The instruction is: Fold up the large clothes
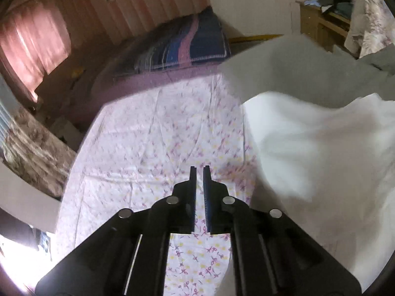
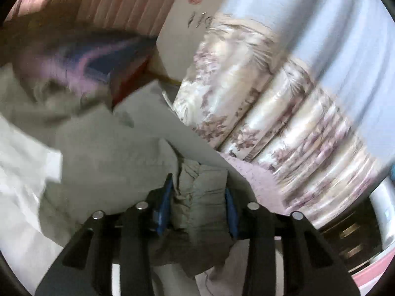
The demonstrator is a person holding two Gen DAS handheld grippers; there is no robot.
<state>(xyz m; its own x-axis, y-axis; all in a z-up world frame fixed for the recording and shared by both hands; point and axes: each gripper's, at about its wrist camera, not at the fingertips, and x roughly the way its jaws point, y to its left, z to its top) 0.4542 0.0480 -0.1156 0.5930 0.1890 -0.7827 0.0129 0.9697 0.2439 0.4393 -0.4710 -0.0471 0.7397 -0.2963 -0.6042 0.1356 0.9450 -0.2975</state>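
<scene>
A large white garment [image 1: 316,148] is lifted over the right side of a bed with a floral sheet [image 1: 153,143]. My left gripper [image 1: 200,170] hovers above the sheet, left of the garment; its jaws stand nearly together with a thin gap and hold nothing. In the right wrist view the garment looks grey-white [image 2: 118,153]. My right gripper [image 2: 197,185] has a thick bunched fold of that cloth [image 2: 200,197] between its blue pads [image 2: 166,197], and holds it up. The view is blurred by motion.
A striped blue and pink pillow [image 1: 187,44] lies at the head of the bed. A wooden shelf [image 1: 321,22] with clothes stands at the back right. A floral curtain [image 2: 284,128] hangs to the right. A floral quilt [image 1: 32,148] lies left of the bed.
</scene>
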